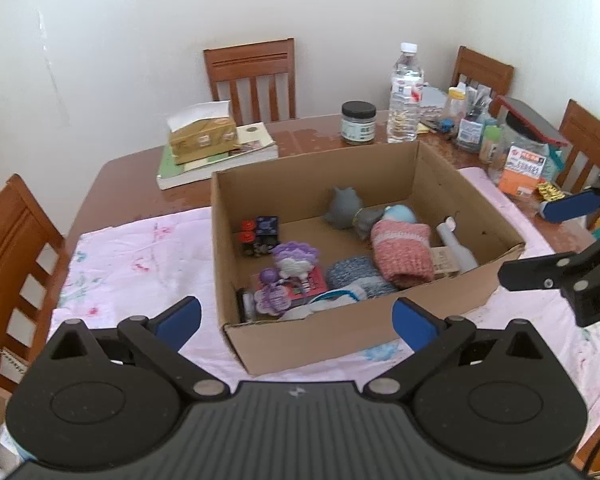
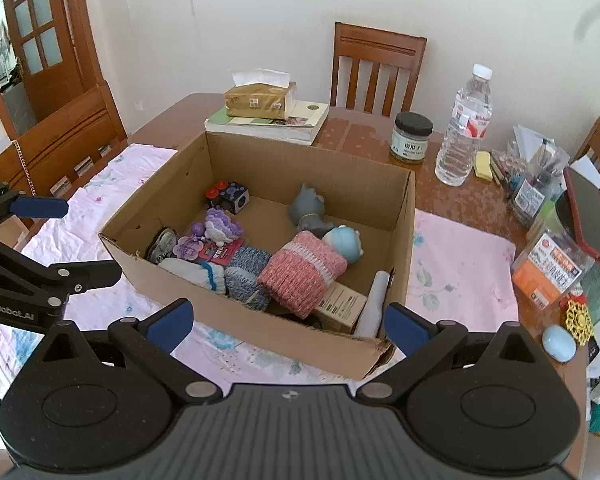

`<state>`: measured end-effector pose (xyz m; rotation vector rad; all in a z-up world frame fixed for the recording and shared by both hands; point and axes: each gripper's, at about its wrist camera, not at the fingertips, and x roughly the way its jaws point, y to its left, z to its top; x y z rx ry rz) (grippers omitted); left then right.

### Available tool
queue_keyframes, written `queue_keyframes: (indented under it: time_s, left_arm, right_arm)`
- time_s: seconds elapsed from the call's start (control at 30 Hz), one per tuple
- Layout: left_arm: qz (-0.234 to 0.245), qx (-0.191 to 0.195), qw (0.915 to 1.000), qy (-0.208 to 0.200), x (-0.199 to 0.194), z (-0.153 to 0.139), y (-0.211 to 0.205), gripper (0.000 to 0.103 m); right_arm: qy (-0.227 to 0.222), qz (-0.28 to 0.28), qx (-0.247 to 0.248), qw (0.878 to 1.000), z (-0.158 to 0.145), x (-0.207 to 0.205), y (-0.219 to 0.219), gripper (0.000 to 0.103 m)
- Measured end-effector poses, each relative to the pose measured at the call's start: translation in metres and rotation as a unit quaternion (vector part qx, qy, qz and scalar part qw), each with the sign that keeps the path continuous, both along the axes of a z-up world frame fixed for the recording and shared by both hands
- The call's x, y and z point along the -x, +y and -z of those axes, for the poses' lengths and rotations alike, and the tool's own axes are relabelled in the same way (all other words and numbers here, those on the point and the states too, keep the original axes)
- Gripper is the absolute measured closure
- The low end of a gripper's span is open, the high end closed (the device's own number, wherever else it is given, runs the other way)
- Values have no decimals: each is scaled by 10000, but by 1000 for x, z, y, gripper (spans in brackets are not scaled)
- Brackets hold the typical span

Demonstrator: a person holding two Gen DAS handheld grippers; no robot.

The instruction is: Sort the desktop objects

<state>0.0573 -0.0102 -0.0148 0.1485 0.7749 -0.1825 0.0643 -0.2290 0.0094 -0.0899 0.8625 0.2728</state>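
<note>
An open cardboard box [image 1: 320, 184] [image 2: 300, 168] stands on a pink cloth [image 1: 140, 256] [image 2: 460, 264]. Inside it lie a pink knitted piece [image 1: 402, 254] [image 2: 302, 272], a blue knitted piece [image 1: 352, 276], a grey cat toy [image 1: 342, 210] [image 2: 308, 208], a purple plush [image 1: 294, 260] [image 2: 220, 228], black cubes [image 1: 260, 236] and a white bottle [image 1: 458, 246]. My left gripper [image 1: 296, 322] [image 2: 90, 240] is open at the box's near left corner, nothing between its pads. My right gripper [image 2: 288, 326] [image 1: 526, 244] is open at the near right corner, also holding nothing.
A tissue box [image 1: 202, 134] rests on books [image 1: 220, 160] behind the cardboard box. A dark-lidded jar [image 1: 358, 122] and a water bottle [image 1: 406, 92] stand at the back. Cluttered containers [image 2: 548, 268] fill the table's right side. Wooden chairs [image 1: 252, 76] surround the table.
</note>
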Motion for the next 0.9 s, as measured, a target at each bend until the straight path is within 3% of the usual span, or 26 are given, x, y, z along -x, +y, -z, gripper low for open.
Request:
queue_keyframes:
  time_s: [0.13,0.37,0.9]
  left_arm:
    - [-201,-197,9996,-3,5,3,-5,1]
    - [5,-640,9979,135,10,6,-17,1]
    - [-307,-219,9955,871,-4,-8,-10,1]
  right_arm:
    - [56,59,-48,10000,1,3,1,0]
    - [243,231,-141,9993,-2,4,1,0]
    - [945,1016,-375,9896,-5,-3,-8,0]
